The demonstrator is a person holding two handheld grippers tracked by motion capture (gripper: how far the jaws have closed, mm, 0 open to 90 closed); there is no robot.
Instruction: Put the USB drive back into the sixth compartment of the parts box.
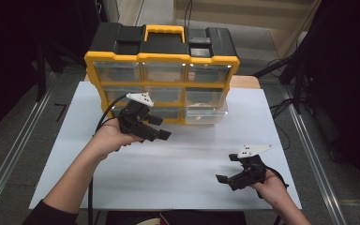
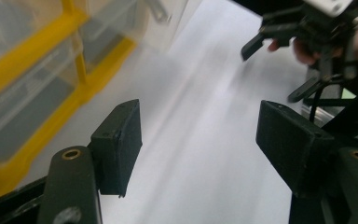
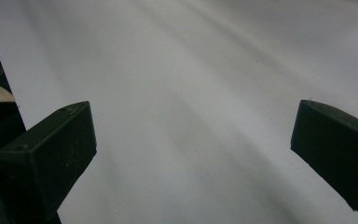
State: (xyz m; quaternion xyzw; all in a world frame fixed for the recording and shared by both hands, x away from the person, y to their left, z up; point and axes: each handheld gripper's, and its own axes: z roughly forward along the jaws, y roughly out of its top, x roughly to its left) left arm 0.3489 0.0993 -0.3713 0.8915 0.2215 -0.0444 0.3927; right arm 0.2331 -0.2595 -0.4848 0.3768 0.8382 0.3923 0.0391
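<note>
A yellow and black parts organizer (image 1: 162,58) with clear drawers stands at the back of the white tabletop (image 1: 183,159). Its lower right drawer (image 1: 206,113) sticks out a little. My left gripper (image 1: 160,127) hovers just in front of the organizer's lower drawers, open, with nothing between its jaws. In the left gripper view its jaws (image 2: 200,140) frame bare white surface, with the organizer (image 2: 28,70) at the left. My right gripper (image 1: 228,168) rests low near the front right of the table, open and empty. Its own view (image 3: 193,149) looks onto plain white surface.
Black stands and cables sit on the floor at the right of the table. A metal rail runs along each side. The left gripper view has the right gripper (image 2: 277,70) and its hand farther off at the top right.
</note>
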